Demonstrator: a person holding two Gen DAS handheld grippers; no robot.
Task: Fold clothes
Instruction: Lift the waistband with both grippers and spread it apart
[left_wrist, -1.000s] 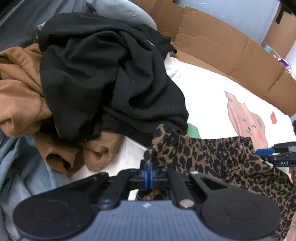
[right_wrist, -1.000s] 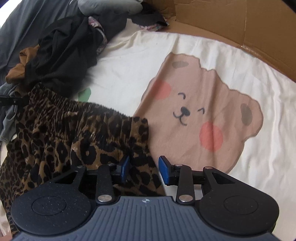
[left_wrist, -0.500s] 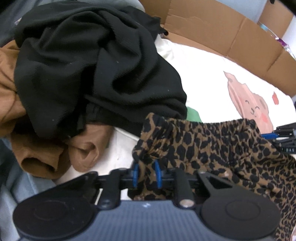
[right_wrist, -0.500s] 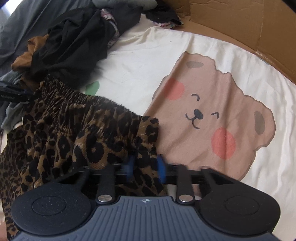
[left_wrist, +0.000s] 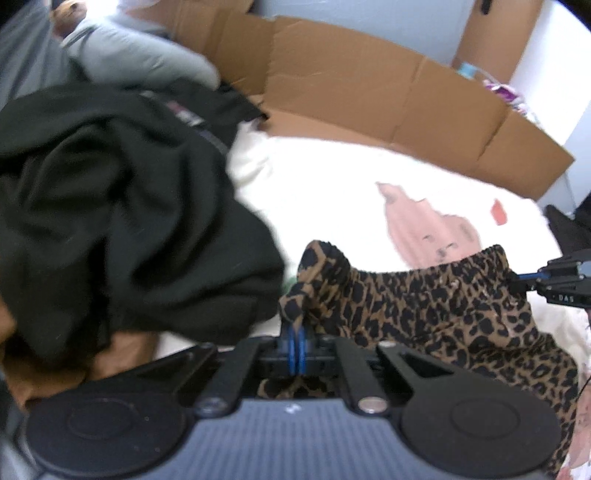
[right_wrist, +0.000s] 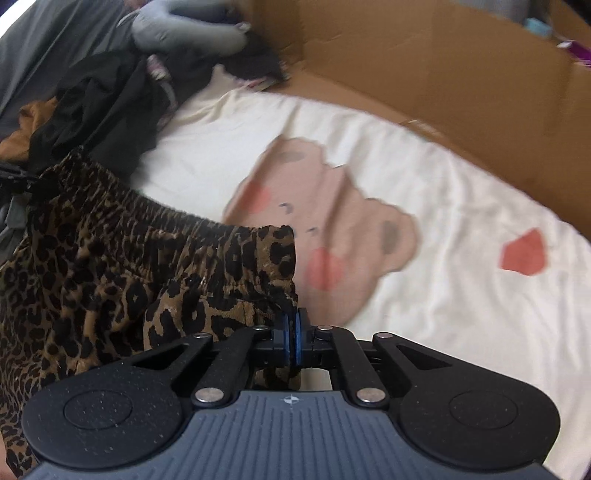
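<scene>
Left wrist view recorded the left gripper (left_wrist: 296, 345) clenched on one corner of the leopard-print garment (left_wrist: 436, 306), its blue pads (left_wrist: 291, 347) pressed together with a bunched knot of cloth standing up just above them. The gathered waistband ran from that corner across to the right gripper (left_wrist: 517, 283), seen at the frame's right edge, which pinched the opposite corner. The rest of the garment hung down toward the lower right.

Right wrist view confirmed the right gripper (right_wrist: 291, 341) clamped on the waistband corner of the leopard-print garment (right_wrist: 122, 269), pads fully together with fabric caught between them. The waistband stretched away to the left, where a dark part of the left gripper (right_wrist: 14, 177) met it at the frame edge.

The garment was held above a cream blanket (right_wrist: 461, 295) printed with a bear face (right_wrist: 332, 236). A heap of black clothing (left_wrist: 122, 221) lay just beside the left-hand corner, over brown clothing (left_wrist: 44, 373). Flattened cardboard (left_wrist: 369, 96) bordered the blanket's far side. Both views were partly blurred.
</scene>
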